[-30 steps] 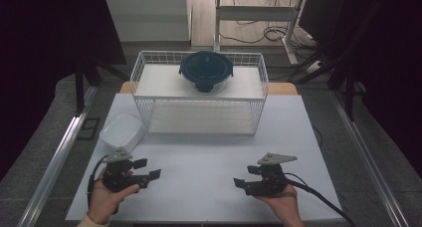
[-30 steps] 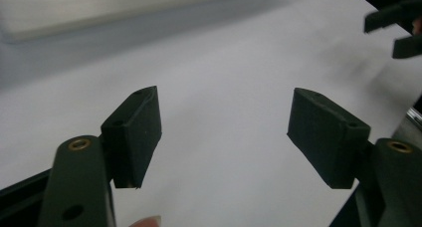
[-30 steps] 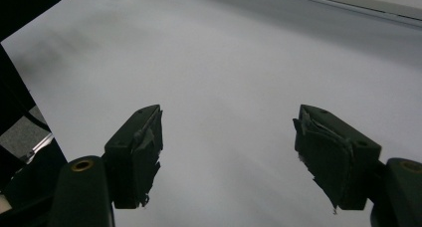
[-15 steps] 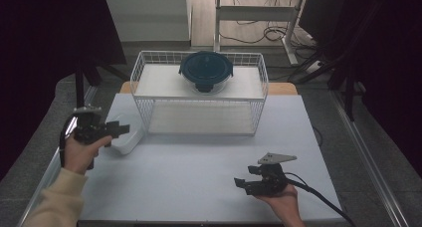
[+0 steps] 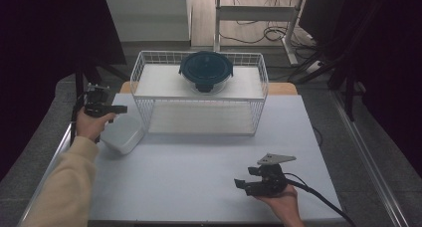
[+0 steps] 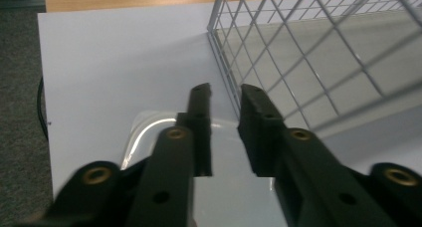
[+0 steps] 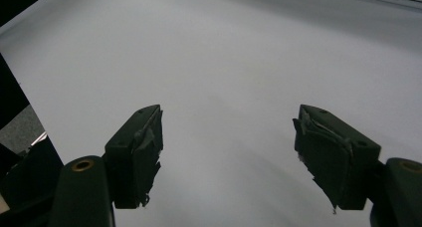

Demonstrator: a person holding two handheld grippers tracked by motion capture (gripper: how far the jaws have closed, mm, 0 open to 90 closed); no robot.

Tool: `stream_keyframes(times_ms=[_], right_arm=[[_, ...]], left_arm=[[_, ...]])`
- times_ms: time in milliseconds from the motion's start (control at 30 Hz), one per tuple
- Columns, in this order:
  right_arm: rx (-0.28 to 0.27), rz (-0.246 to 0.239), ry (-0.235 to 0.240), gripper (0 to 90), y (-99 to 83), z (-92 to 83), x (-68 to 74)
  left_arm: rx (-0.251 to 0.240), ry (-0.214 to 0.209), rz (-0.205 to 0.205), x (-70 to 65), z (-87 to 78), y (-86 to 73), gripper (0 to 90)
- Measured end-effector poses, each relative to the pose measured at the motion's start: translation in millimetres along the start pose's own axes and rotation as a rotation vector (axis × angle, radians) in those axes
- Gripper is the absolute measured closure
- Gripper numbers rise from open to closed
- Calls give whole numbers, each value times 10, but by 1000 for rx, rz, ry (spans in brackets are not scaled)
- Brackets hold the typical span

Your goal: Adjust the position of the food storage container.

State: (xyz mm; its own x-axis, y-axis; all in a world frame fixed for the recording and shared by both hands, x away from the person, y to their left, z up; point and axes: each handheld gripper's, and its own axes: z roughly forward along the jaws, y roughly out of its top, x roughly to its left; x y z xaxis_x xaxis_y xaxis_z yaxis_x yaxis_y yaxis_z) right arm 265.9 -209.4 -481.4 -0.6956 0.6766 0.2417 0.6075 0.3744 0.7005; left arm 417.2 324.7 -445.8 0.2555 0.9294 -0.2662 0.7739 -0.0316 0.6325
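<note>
White plastic marks the thing in hand: in the high view a pale square tub [image 5: 122, 133] sits on the table [image 5: 199, 172] just left of the wire basket [image 5: 199, 95], near its front left corner. The left gripper [image 5: 117, 109] hangs above the tub's far left edge, level with the basket's front wall, its jaws nearly together. The basket holds a dark round lidded bowl [image 5: 206, 71] at its back, and the right gripper [image 5: 244, 184] rests low on the table, well in front of the basket's right half. In the left gripper view the jaws have just been closing and now stand a narrow gap apart with nothing between them; below them lies the tub's [image 6: 149, 137] glossy rim, and the basket's [image 6: 308, 53] corner mesh stands close on the right. In the right gripper view the jaws stand wide apart over bare table [image 7: 224, 62], holding nothing. By my reading the step is the approach to the tub, with no grasp made yet. The next move likely calls for spreading the left jaws again, lowering them astride the tub's rim clear of the mesh, and then pinching the wall.
</note>
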Motion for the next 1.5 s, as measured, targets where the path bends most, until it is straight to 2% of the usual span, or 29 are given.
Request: stream_keyframes(times_ms=[133,300,467,600,667,867,1000,1133,1267,1400,1500], right_arm=[[8,-2,-1,269,-4,13,-5],[19,-3,-1,268,-17,40,-3],[33,-6,1,268,-31,69,2],[31,-4,5,268,-34,71,8],[30,-4,4,268,-33,62,10],[25,0,7,268,-31,58,12],[22,0,8,268,-27,51,11],[23,0,7,268,-28,49,11],[20,5,12,269,-28,52,15],[21,9,14,269,-26,56,14],[21,5,9,269,-24,50,10]], left_arm=[[42,9,-16,44,178,51,888],[96,35,-16,71,368,56,900],[102,33,-10,77,433,41,900],[111,50,7,43,422,27,900],[135,48,35,39,403,12,900],[162,33,44,19,357,-63,900],[177,25,58,-16,286,-164,900],[196,22,96,-81,192,-298,900],[194,1,104,-103,112,-418,900],[192,-14,112,-112,67,-467,900],[157,-7,100,-67,-24,-437,900]])
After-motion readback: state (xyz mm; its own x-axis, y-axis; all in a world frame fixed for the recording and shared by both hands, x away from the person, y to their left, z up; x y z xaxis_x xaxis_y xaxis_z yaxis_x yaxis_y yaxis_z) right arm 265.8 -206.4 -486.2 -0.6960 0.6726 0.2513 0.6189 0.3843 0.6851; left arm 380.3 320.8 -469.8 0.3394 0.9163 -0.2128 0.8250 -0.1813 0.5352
